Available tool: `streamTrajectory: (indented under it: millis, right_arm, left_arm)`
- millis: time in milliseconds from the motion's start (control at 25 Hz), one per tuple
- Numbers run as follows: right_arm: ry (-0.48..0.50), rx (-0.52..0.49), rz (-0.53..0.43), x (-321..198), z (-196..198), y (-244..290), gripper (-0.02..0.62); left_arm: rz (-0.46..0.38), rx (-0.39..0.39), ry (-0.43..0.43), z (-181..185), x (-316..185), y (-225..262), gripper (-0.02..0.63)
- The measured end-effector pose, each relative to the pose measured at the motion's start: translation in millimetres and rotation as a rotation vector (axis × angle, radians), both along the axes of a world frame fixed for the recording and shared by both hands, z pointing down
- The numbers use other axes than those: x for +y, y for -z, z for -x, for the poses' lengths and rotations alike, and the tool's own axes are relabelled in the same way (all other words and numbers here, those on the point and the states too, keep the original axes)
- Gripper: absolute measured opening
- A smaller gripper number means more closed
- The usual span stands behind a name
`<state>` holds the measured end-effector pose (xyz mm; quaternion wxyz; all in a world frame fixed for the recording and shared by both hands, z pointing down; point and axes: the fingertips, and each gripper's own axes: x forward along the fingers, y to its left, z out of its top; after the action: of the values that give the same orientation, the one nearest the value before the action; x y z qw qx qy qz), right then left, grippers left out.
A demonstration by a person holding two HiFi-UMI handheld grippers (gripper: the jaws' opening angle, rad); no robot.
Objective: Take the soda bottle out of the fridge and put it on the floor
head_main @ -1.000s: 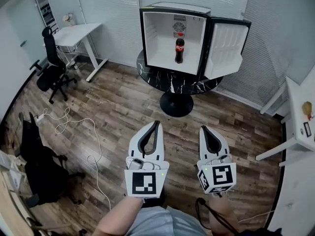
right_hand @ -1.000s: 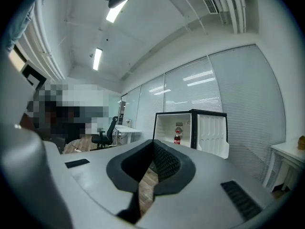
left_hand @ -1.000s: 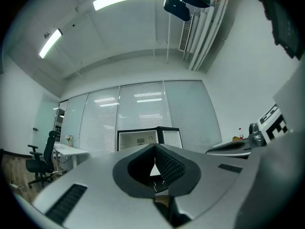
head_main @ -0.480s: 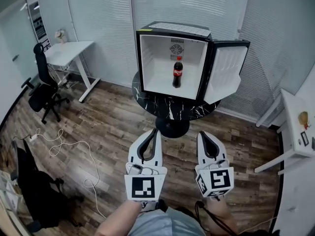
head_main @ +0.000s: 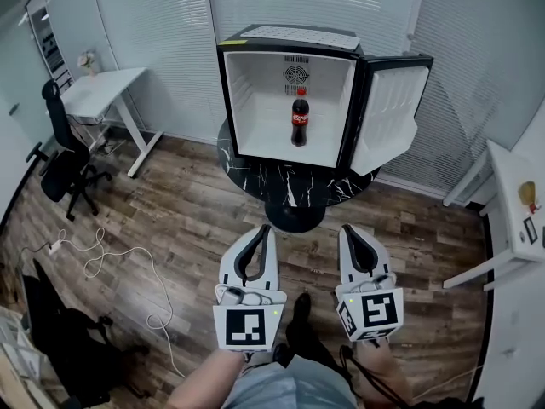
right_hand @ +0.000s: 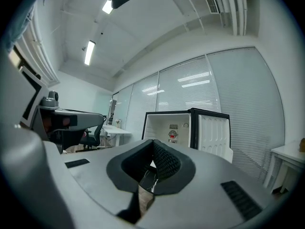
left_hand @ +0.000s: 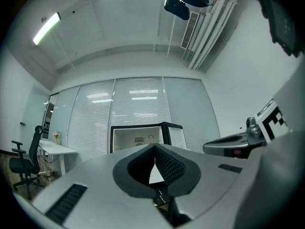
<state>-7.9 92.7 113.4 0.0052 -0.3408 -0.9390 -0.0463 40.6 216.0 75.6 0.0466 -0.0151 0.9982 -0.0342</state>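
While the soda bottle (head_main: 299,118) is seen standing upright inside the fridge (head_main: 255,100), near the middle of its white inner floor, the fridge door (head_main: 387,113) is swung wide open to the right. The fridge is carried by a round black marbled tabletop (head_main: 289,192) on a single pedestal, which is set on a wooden floor (head_main: 187,203). Well short of the fridge, the left hand-held gripper (head_main: 263,228) and the right hand-held gripper (head_main: 350,228) are held side by side above the floor and are pointed toward the fridge. Both pairs of jaws are closed tip to tip, and nothing is gripped by either. At the left, a white desk (head_main: 98,88) and a black office chair (head_main: 60,156) are placed by the wall, and a white cable (head_main: 128,258) is laid across the floor.
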Motion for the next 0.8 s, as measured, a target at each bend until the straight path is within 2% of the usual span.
streamTrajectory:
  millis: [200, 480, 800]
  right_arm:
    - [-0.001, 0.012, 0.007, 9.8, 45.9, -11.3, 0.014]
    - [0.007, 0.021, 0.027, 26.6, 141.4, -19.9, 0.014]
    - [0.043, 0.015, 0.053, 52.0, 243.3, -6.4, 0.013]
  left_arm:
    - [0.02, 0.002, 0.004, 46.8, 11.0, -8.0, 0.018]
    - [0.039, 0.057, 0.011, 136.7, 24.3, -26.9, 0.018]
    - [0.086, 0.053, 0.027, 234.5, 39.0, -12.8, 0.018]
